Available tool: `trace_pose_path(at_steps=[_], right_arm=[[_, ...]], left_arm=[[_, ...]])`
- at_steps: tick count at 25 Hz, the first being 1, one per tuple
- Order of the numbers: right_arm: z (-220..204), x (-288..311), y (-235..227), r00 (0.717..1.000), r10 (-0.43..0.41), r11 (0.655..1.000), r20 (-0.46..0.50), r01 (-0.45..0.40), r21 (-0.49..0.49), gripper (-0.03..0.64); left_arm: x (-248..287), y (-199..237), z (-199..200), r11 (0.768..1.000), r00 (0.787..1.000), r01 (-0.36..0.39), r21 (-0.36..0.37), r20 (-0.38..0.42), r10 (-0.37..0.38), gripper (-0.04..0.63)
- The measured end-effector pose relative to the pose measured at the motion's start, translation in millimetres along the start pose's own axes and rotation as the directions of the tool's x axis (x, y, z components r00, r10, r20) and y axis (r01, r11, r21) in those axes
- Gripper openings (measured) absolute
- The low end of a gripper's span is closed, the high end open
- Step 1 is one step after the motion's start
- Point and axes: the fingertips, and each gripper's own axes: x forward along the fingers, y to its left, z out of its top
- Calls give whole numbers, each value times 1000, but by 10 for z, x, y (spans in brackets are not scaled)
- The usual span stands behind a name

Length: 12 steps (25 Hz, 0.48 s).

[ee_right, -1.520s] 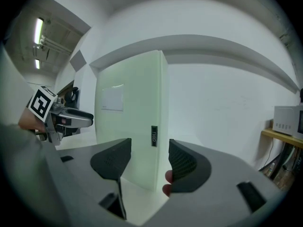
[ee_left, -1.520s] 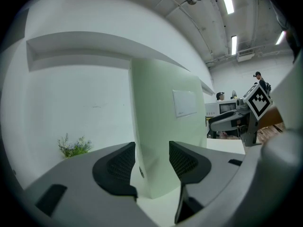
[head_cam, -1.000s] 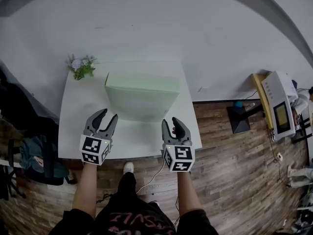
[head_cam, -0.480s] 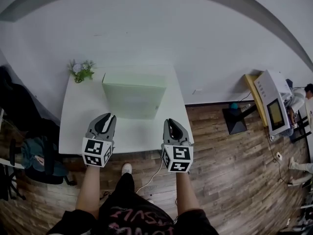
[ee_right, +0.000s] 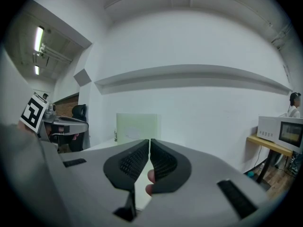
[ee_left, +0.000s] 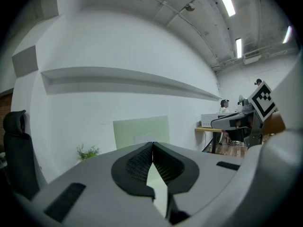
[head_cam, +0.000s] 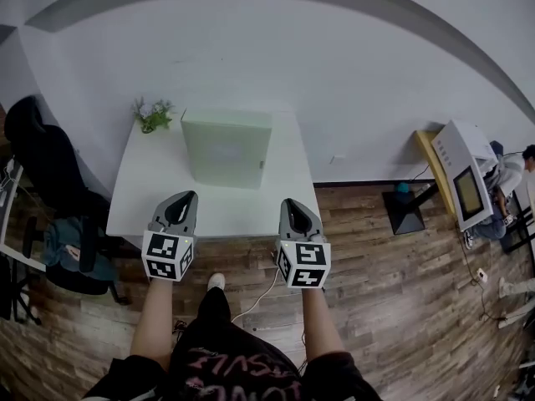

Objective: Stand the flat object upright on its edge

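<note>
1. The left gripper point(head_cam: 185, 199) is pictured clenched. Its jaws have just been closing, and nothing is held between the ribbed black pads point(ee_left: 137, 162), which are seen meeting tip to tip in the left gripper view.
2. The right gripper point(head_cam: 289, 203) is likewise shown clamped on nothing, its jaws also having just been closing. Its pads point(ee_right: 163, 162) are pressed together at the tips and no object is caught there.
3. Both tools are held side by side over the near edge of the white table point(head_cam: 134, 192), apart from each other. Each is carried on a bare forearm, with the marker cubes turned up towards the head camera.
4. The pale green board point(head_cam: 227, 149) (the task's flat object) is seen standing upright on its edge on the far half of the table. It is well apart from both grippers and touched by neither. Its broad face is turned towards them, and a white wall point(head_cam: 276, 57) lies behind it. Whether it leans on that wall cannot be told.
5. A small potted plant point(head_cam: 155, 114) is placed at the table's far left corner, just beside the board.
6. Further out, a black office chair point(head_cam: 50, 165) is seen left of the table, and a wooden floor point(head_cam: 401, 307) is spread below. A white microwave-like appliance point(head_cam: 464, 182) is set on a wooden desk at the right.
</note>
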Motion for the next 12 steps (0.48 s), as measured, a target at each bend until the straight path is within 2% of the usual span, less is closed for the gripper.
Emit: trace_pose_path(at_steps=[7, 12], right_arm=[[101, -128, 51, 1000, 23, 1000, 3, -23, 1, 28], [163, 3, 105, 1000, 15, 1000, 0, -15, -4, 26]], left_arm=[[-182, -156, 93, 1000, 1000, 12, 27, -7, -11, 15], [-141, 39, 112, 1000, 1000, 9, 12, -1, -9, 15]])
